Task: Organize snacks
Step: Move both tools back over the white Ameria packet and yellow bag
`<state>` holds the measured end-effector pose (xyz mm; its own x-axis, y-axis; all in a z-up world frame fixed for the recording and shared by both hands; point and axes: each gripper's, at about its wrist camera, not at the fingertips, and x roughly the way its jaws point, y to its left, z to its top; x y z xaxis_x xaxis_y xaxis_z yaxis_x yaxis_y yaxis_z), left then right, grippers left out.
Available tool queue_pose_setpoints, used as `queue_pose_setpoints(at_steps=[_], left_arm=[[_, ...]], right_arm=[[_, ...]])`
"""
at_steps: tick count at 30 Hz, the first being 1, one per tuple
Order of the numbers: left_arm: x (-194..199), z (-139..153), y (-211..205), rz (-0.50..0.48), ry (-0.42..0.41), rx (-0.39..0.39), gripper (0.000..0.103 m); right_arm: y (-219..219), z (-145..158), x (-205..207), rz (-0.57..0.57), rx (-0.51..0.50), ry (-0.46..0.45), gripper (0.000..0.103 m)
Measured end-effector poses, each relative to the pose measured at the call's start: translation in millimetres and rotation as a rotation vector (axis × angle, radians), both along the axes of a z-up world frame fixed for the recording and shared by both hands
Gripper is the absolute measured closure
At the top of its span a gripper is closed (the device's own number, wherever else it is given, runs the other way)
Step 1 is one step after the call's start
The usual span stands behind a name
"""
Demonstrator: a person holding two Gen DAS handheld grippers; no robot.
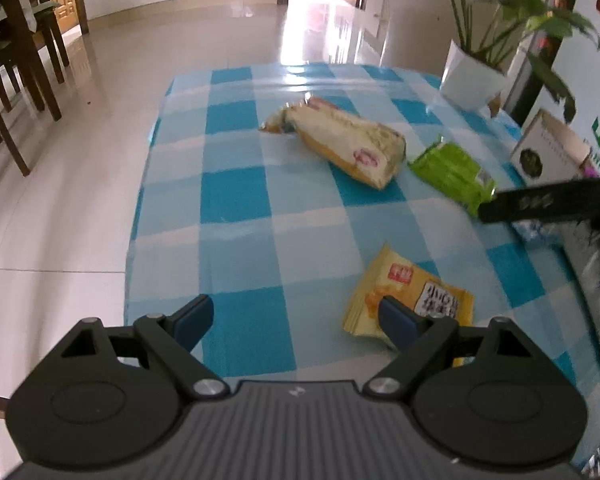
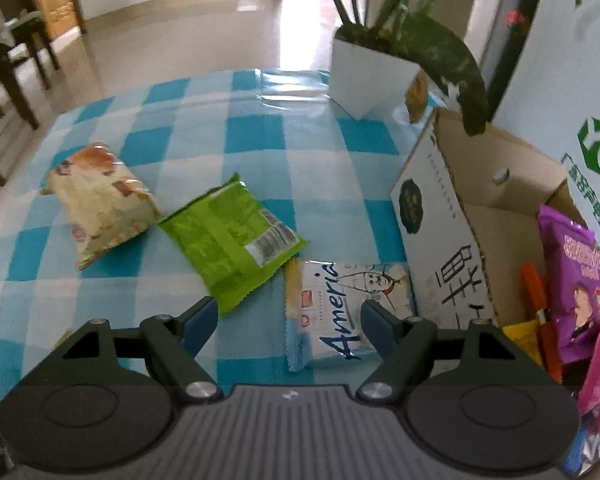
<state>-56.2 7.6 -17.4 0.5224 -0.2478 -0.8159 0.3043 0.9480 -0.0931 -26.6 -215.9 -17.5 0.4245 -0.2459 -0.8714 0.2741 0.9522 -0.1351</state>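
Four snack packets lie loose on your blue-checked tablecloth (image 2: pixel 260 140): a cream bread packet (image 2: pixel 100 200), a green packet (image 2: pixel 232 240) just beside it, a white-and-blue packet (image 2: pixel 332 304) next to the cardboard box (image 2: pixel 440 240), and a yellow packet (image 1: pixel 412 296) nearer your left side. Your left gripper (image 1: pixel 296 316) is spread wide above the cloth, its right finger over the yellow packet's edge. Your right gripper (image 2: pixel 288 320) is also spread, nothing pinched, above the white-and-blue packet; the box already holds purple and pink bags (image 2: pixel 580 280).

A home dining area: glossy tiled floor (image 1: pixel 80 128), wooden chairs (image 1: pixel 16 80) at upper left, potted plant (image 2: pixel 380 60) on a checked tablecloth (image 1: pixel 236 200).
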Motion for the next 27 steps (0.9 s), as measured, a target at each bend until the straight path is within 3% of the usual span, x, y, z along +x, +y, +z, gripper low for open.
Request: queue_pose_setpoints(at_steps=[4,8,10,14,15,19,27], left_arm=[[-1,9,5,0.006,-0.013,-0.038,0.014],[2,15,8,0.018,-0.011,-0.071,0.014],[3,16,8,0.018,-0.010,-0.075,0.014],[3,15,8,0.029,-0.005,-0.077,0.014],[3,15,7,0.025,-0.007,-0.078,0.014],[1,11,-3,-0.021,-0.001,-0.110,0.014],[-4,-9,-46,-0.176,0.002,-0.159,0.014]], right_arm=[[-1,-7,5,-0.017,-0.005,-0.006,0.009],[4,-5,3,0.015,0.034,0.006,0.008],[5,0,1,0.047,0.104,0.010,0.008],[-7,18,-5,0.073,0.356,-0.037,0.013],[-10,22,-6,0.065,0.352,-0.056,0.013],[-16,24,-5,0.019,0.163,-0.068,0.013],[-9,-2,3,-0.023,0.037,0.011,0.011]])
